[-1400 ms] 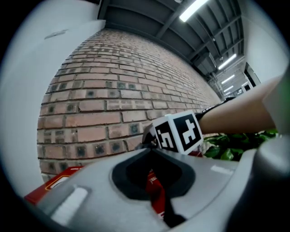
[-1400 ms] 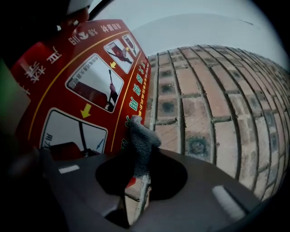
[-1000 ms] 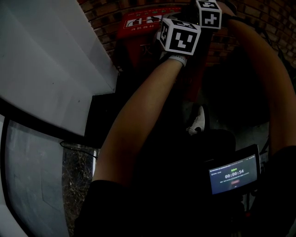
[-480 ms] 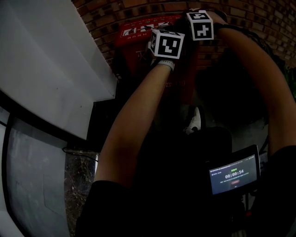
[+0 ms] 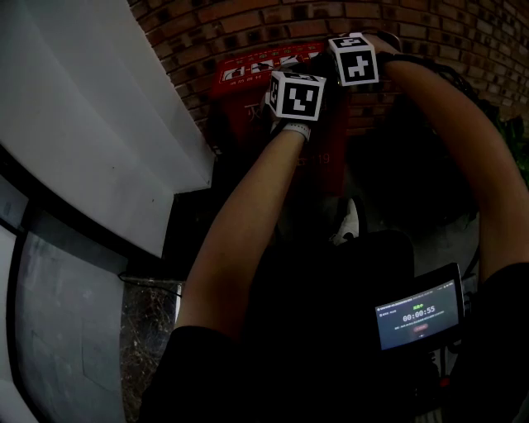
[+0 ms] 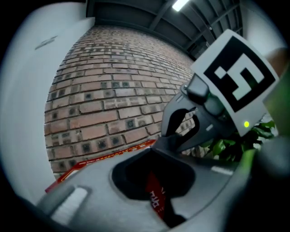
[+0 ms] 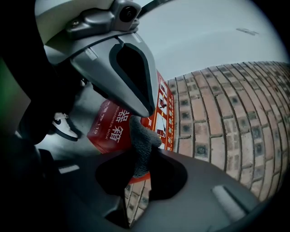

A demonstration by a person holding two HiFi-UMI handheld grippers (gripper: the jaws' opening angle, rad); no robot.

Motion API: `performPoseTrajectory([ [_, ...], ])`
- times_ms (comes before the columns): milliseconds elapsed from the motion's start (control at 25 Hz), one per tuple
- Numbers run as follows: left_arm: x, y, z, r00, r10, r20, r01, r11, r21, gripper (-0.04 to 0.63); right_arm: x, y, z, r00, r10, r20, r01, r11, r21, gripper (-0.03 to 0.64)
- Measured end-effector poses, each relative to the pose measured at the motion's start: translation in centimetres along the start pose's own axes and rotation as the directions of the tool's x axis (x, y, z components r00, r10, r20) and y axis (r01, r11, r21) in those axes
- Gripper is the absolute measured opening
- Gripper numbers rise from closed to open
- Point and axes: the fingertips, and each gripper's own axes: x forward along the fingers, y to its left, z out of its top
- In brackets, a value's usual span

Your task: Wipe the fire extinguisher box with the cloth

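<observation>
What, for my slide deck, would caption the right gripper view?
Right gripper holds a grey cloth near the red fire extinguisher box by a brick wall.

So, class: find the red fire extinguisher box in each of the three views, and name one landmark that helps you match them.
Head view: the fire extinguisher box is at top centre.
Left gripper view: only the box's red top edge shows, lower left.
Right gripper view: the box is left of centre, partly behind the grey cloth.
Shared landmark: the brick wall behind the box.
</observation>
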Motion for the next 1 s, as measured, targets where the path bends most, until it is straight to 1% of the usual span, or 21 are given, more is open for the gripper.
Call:
performPoseTrajectory([
  [120,-0.3,-0.7,0.5,1.000,-0.016,0.010,0.016,1.000,-0.004,0.002,-1.0,-1.1,-0.9,1.000,-0.027,-0.016,0.028,0.999,0.020,0.064],
  [320,0.0,-1.3,2.0,0.998,-0.039,0.044,0.039,0.999,-0.006,0.002,-1.9,-4.6,-4.2,0.989,-0.126,-0.079,0.130,0.990,0.056,0.064],
  [400,0.2,-1.5,2.1,0.997,-0.047,0.053,0.048,0.999,-0.010,0.002,-1.5,-5.7,-5.3,0.982,-0.162,-0.096,0.169,0.983,0.067,0.064],
  [520,0.5,-2.5,1.7,0.996,-0.068,0.061,0.069,0.997,-0.017,0.002,0.2,-6.0,-6.7,0.976,-0.190,-0.108,0.199,0.977,0.080,0.064],
  [640,1.5,-3.4,2.2,0.992,-0.094,0.079,0.096,0.995,-0.023,0.002,2.2,-6.7,-8.3,0.970,-0.207,-0.130,0.219,0.972,0.085,0.066],
  [760,2.6,-4.0,2.7,0.989,-0.115,0.094,0.118,0.993,-0.027,0.002,4.5,-7.6,-9.1,0.967,-0.210,-0.145,0.223,0.972,0.077,0.066],
  [880,3.3,-4.6,2.6,0.987,-0.123,0.103,0.127,0.991,-0.037,0.002,6.8,-8.1,-9.4,0.965,-0.213,-0.150,0.225,0.972,0.068,0.065],
  [1000,4.1,-4.8,2.2,0.987,-0.123,0.104,0.129,0.990,-0.061,-0.005,9.0,-8.3,-10.1,0.967,-0.200,-0.160,0.210,0.976,0.052,0.066],
])
